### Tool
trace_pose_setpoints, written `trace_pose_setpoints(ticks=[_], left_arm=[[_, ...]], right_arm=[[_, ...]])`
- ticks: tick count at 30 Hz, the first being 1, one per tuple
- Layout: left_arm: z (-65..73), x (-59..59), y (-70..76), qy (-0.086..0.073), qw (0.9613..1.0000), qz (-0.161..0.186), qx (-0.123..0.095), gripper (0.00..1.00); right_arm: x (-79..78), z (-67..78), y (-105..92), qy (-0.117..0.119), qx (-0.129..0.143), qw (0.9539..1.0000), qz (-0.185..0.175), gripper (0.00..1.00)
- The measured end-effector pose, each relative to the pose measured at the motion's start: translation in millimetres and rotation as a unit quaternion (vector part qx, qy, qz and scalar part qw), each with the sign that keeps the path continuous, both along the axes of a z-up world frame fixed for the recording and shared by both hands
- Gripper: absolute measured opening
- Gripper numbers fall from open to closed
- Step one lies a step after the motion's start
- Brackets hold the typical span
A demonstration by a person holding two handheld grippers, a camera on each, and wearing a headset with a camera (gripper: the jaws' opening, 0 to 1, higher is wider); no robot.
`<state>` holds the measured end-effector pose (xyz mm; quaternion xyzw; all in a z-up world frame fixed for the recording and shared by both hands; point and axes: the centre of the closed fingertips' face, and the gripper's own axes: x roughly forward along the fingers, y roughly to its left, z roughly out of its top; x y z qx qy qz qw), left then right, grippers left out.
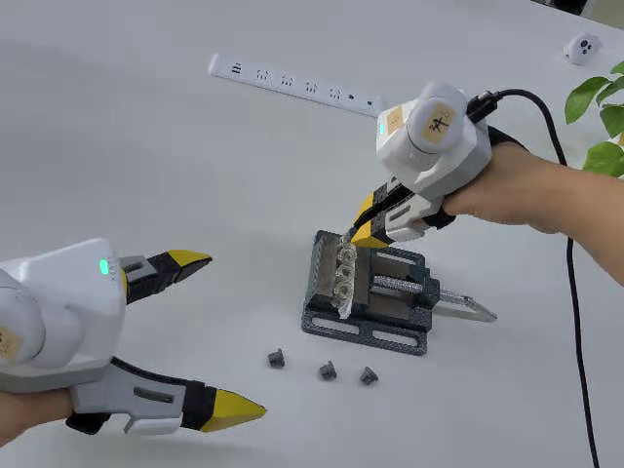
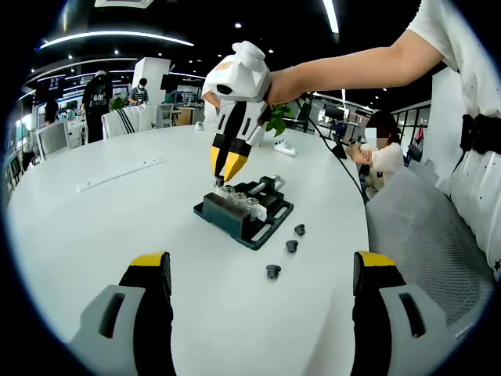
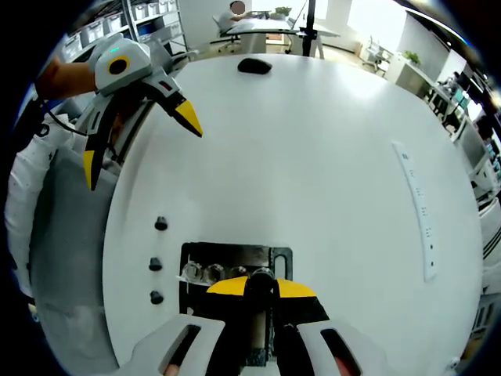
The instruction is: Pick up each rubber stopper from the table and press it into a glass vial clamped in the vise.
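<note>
A dark vise [image 1: 390, 310] on the white table clamps a row of glass vials [image 1: 344, 278]. My right gripper [image 1: 357, 234] hangs just above the far end of that row, shut on a dark rubber stopper [image 3: 261, 276] held between its yellow tips. In the right gripper view the vials [image 3: 200, 272] lie just left of those tips. Three loose stoppers [image 1: 276, 359] [image 1: 327, 370] [image 1: 368, 375] lie on the table in front of the vise. My left gripper [image 1: 219, 334] stands open at the near left, holding nothing, well apart from the vise [image 2: 246, 210].
A white power strip [image 1: 292, 83] lies at the back of the table. A black cable [image 1: 570, 292] trails down the right side. Green plant leaves [image 1: 600, 117] and a small white object [image 1: 582, 47] sit at the far right. People sit at desks beyond the table.
</note>
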<state>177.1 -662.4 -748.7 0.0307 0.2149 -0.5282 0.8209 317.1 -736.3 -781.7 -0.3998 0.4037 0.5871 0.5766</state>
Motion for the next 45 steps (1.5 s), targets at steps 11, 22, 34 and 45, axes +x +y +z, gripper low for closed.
trace_pose_setpoints(ticks=[11,22,34,45], left_arm=[[-2.7,-1.1,1.4,0.002,1.0,-0.001,-0.001,0.97],[-3.3,-1.1,0.9,0.003,1.0,-0.001,-0.001,0.96],[-1.5,-1.0,-0.8,0.003,1.0,0.001,-0.004,0.96],[-1.1,-1.5,-1.5,0.002,1.0,-0.003,-0.004,0.96]], right_arm=[[0.6,-1.3,1.2,-0.004,-0.022,0.9997,0.002,0.07],[0.0,-2.4,2.8,0.005,-0.047,0.9988,-0.016,0.06],[-1.3,-4.8,3.6,0.004,-0.059,0.9981,-0.02,0.05],[-2.0,-4.2,0.8,0.01,-0.047,0.9986,-0.024,0.07]])
